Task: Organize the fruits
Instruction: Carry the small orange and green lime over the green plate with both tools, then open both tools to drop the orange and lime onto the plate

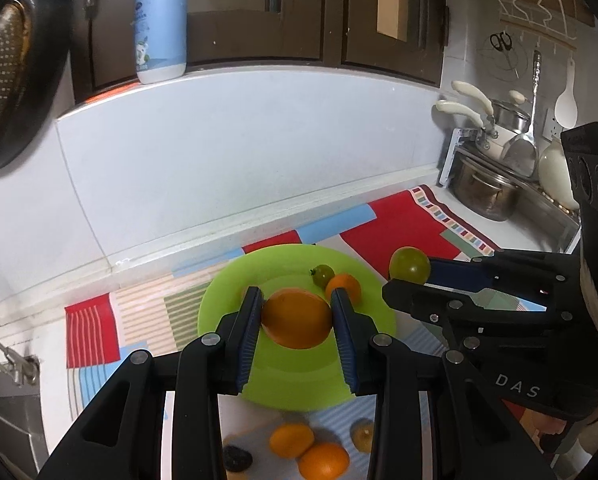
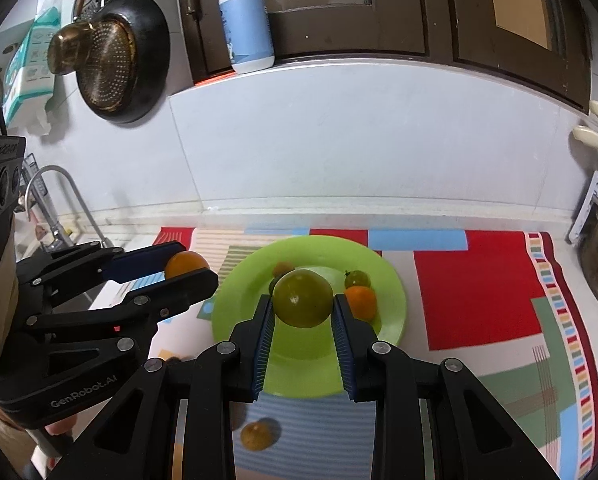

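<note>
The left gripper (image 1: 295, 314) is pinching an orange (image 1: 297, 318) between its blue pads, and the fruit looks round with no long axis I can make out, so no telling which way it points. It hangs above the near half of the green plate (image 1: 259, 384). Over on the other side, the right gripper (image 2: 303, 308) is clamped on a green tomato (image 2: 303, 298), also round, a small pale mark on its near face, held above the middle of the plate.

On the near side of the plate, loose on the cloth: two more oranges (image 1: 307, 450), a dark wrinkled fruit (image 1: 237, 458) and a yellowish one (image 2: 256, 435). On the plate itself, toward its far right, sit a small orange (image 2: 361, 300) and a small green tomato (image 2: 357, 279), just beside each other.

The plate rests on a patchwork cloth (image 2: 479, 296) of red, blue and stripes. Beyond it rises a white tiled wall (image 2: 339, 140), with a blue-and-white pump bottle (image 2: 245, 28) on the sill under dark wooden cabinet doors (image 2: 379, 8). Left of the plate a frying pan (image 2: 127, 60) hangs and a tap (image 2: 55, 208) curves; far right, steel pots (image 1: 487, 188).
</note>
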